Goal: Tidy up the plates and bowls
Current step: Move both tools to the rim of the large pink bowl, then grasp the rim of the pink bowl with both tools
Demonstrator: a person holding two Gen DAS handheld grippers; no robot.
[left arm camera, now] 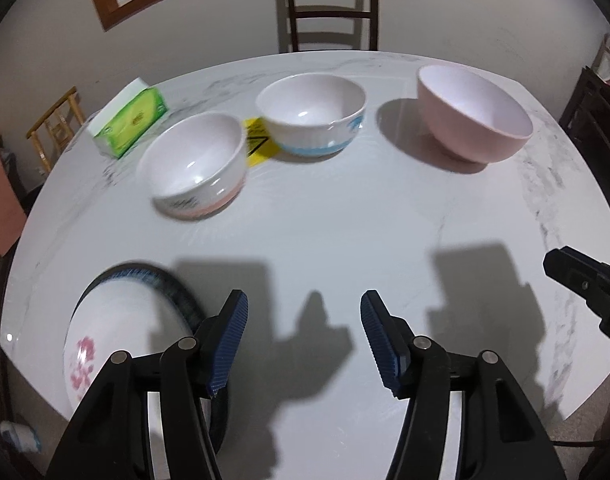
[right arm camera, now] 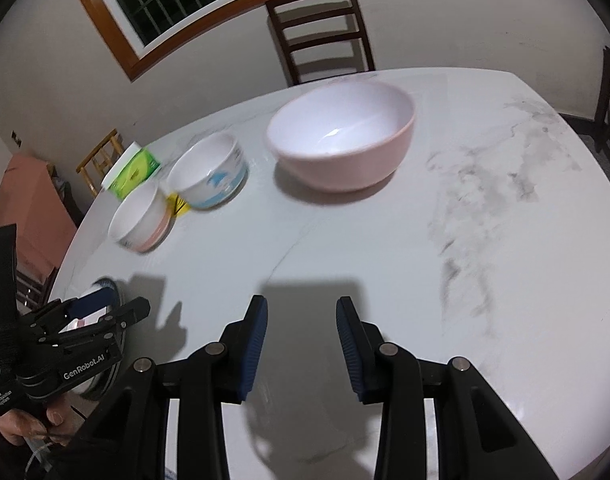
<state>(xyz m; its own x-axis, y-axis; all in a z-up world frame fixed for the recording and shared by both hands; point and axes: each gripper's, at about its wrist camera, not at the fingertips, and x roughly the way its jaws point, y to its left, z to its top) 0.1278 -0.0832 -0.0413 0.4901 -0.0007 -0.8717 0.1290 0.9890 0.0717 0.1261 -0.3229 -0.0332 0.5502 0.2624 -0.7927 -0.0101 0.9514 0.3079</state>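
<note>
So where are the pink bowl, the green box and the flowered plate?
pink bowl point(right arm camera: 345, 136): right wrist view, inside bottom.
green box point(left arm camera: 135, 122): left wrist view, green top face.
flowered plate point(left arm camera: 113, 332): left wrist view, white centre.

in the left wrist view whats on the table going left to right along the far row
Green and white tissue box → white bowl with a pink band at its base → yellow sticker → white bowl with a blue band at its base → large pink bowl.
</note>
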